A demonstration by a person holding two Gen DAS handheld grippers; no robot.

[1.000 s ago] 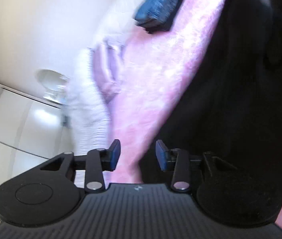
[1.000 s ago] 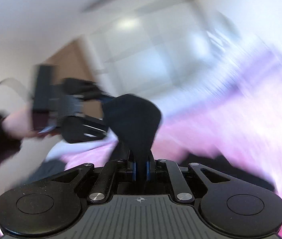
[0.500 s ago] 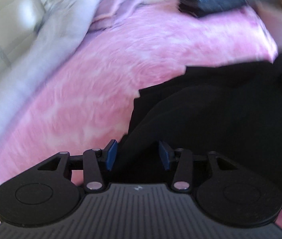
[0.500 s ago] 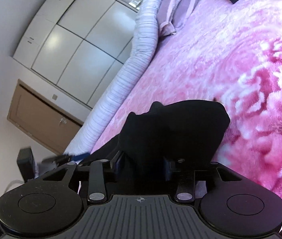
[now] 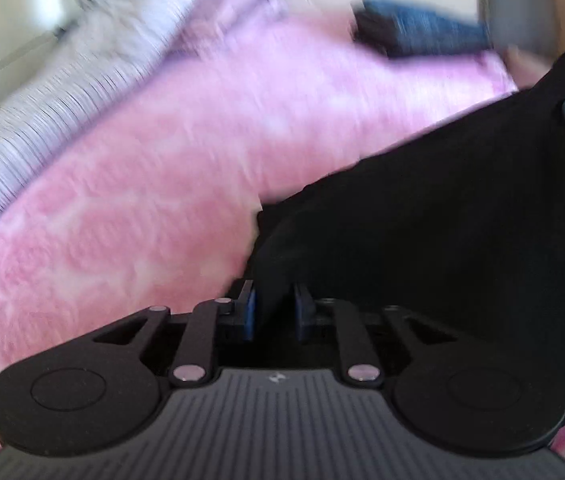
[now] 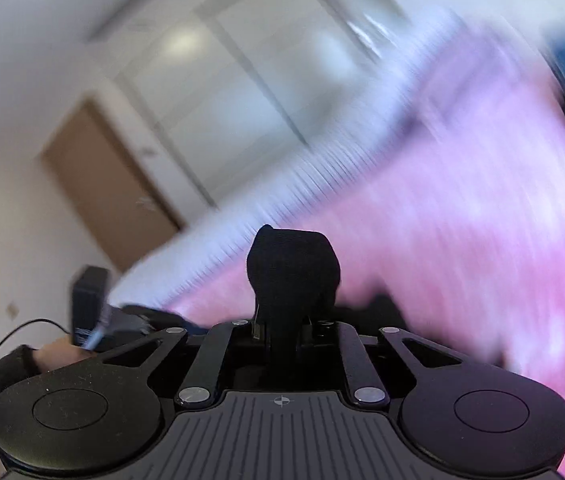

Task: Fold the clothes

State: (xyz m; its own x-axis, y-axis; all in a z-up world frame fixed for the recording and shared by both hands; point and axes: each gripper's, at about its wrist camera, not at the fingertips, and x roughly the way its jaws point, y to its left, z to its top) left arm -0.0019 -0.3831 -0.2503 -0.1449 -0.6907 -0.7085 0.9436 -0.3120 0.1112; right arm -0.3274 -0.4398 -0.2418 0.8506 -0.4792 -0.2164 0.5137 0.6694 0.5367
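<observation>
Black garment [image 5: 442, 232] plain, dark, draped over pink blanket [image 5: 142, 200]. Left gripper [image 5: 273, 310] pinching its near corner, fingers nearly together. Right gripper [image 6: 282, 330] clamped on bunched black fold [image 6: 292, 264] sticking up between fingers. Both views motion-blurred.

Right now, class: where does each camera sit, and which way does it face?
Left wrist: on the left gripper, facing across the pink bedspread; fingers pinch the black garment.
Right wrist: on the right gripper, facing wardrobe doors; the other hand shows.
Shared: garment, bedspread, folded jeans.
</observation>
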